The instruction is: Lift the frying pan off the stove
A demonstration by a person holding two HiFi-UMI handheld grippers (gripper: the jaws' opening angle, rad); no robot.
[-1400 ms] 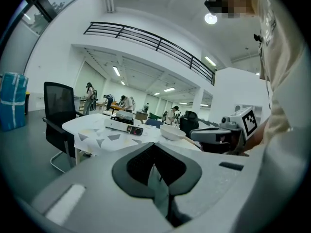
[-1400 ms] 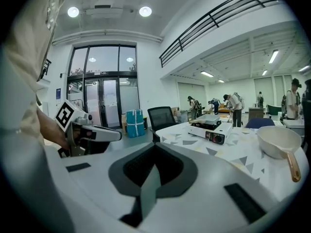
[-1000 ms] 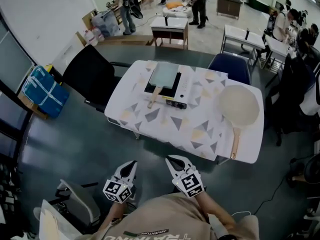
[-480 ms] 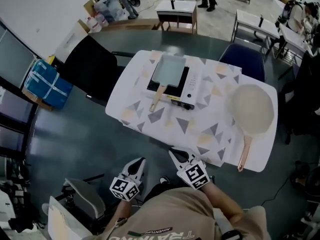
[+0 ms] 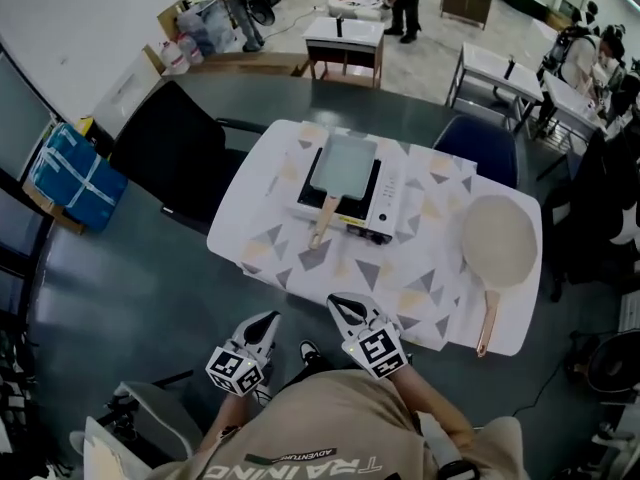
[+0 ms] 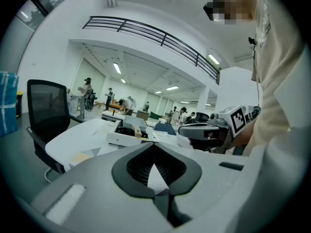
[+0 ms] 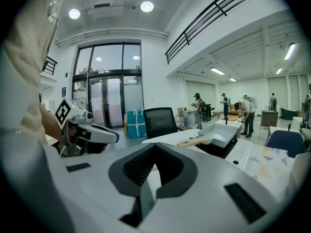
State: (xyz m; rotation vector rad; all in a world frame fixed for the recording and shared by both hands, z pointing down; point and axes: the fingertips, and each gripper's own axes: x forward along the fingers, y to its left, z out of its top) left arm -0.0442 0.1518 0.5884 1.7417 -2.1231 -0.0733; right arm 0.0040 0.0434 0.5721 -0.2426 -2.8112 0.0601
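Frying pan (image 5: 343, 162): rectangular, pale grey-green metal, wooden handle. Untouched, sitting on the stove across the table at 12 o'clock.

Nearest: left gripper (image 5: 268, 319) and right gripper (image 5: 339, 302), side by side low in the head view. Both have their jaws closed together with nothing between them.

Just beyond their tips: near edge of the white table with grey and yellow triangle print (image 5: 262, 236). A second ago that edge lay well ahead. The person has walked in, carrying both grippers forward.

Mid-table at 12: white portable stove (image 5: 388, 206) with the pan on top, its handle (image 5: 324, 222) pointing back toward 6.

At 2 o'clock: round cream pan with wooden handle (image 5: 498, 240), apart from the stove.

Judgement: approach nearly done; reach not begun. The jaws must open before either can take the handle.
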